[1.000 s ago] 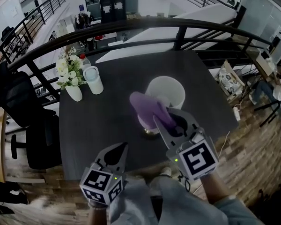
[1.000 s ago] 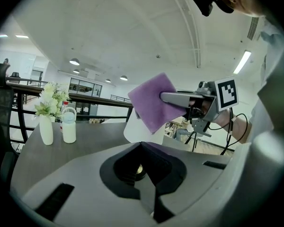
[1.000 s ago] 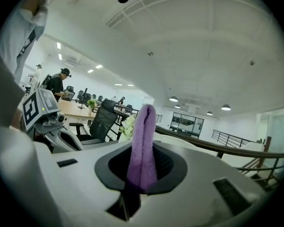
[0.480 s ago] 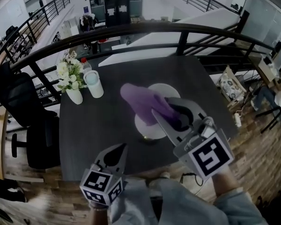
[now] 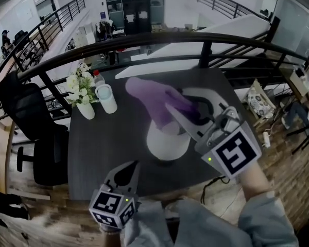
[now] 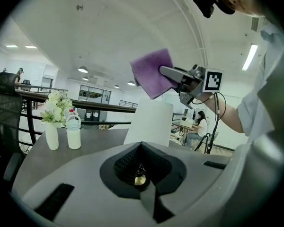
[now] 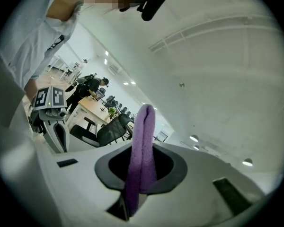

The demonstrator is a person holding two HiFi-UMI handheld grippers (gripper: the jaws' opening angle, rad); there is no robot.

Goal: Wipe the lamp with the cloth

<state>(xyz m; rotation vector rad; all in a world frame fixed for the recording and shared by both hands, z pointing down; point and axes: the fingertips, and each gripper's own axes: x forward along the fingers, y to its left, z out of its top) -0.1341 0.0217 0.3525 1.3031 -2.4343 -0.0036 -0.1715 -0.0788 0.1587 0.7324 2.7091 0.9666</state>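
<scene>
The right tongs (image 5: 177, 102) are clamped on a purple cloth (image 5: 147, 98). In the right gripper view the cloth (image 7: 141, 157) stands folded in the throat of the jaws, with its free end beyond the tips. In the head view that free end hangs over the far rim of the white lamp shade (image 5: 167, 142), at about 12 o'clock on it. The left gripper view puts the cloth's low corner right at the shade's top edge (image 6: 154, 104), though I cannot tell if they are touching.

The lamp stands near the middle of the dark surface (image 5: 100, 148). A flower vase (image 5: 84, 107) and a white bottle (image 5: 107, 98) sit well off at about 10 o'clock from it. The left tongs (image 5: 127, 170) hang at 7 o'clock from the lamp, at the near edge, jaws together on nothing.

The wipe looks about to begin. To do it well, lay the loose flap flat on the shade, not the hard tips. Press lightly, since a tall lamp may tip. Sweep round the shade from 12 o'clock down its side. The idle left tongs could steady the base.
</scene>
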